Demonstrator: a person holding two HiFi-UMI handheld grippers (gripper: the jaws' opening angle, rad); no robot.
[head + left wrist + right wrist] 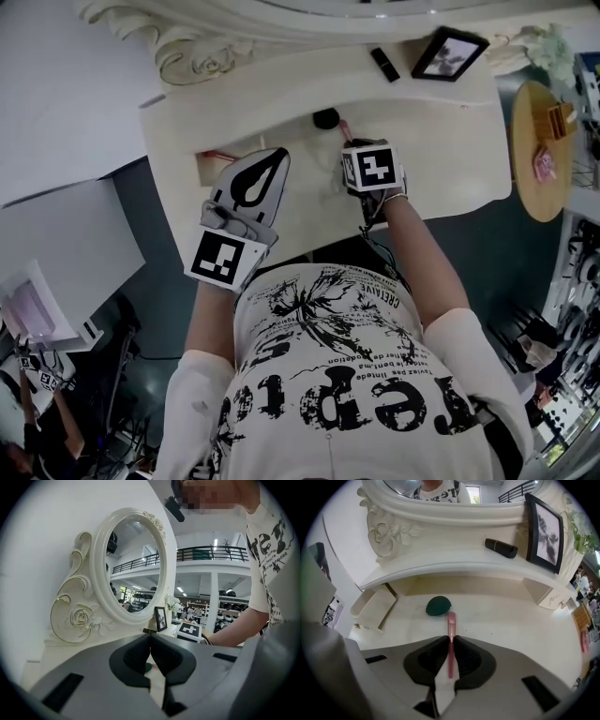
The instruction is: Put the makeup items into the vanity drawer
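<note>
right gripper (451, 637): pointed steeply down at the tabletop (511, 616), jaws clenched on a thin pink brush (451, 620)
brush: pinched mid-length, its far end sticking out toward 12 o'clock; whether it's been lifted can't be told
sponge (438, 605): dark green, left lying on the tabletop just beside the brush end, at about 11 o'clock from it
left gripper (150, 637): held roughly level and aimed at the mirror (133, 566), jaws pressed together, nothing seen between them
drawer (375, 606): seen pulled open at 10 o'clock from the right jaws, well apart from the brush
lipstick (501, 548): black tube, laid flat on the upper shelf (440, 559) at 1 o'clock
frame (543, 527): propped upright just beside the lipstick, at its 2 o'clock
</note>
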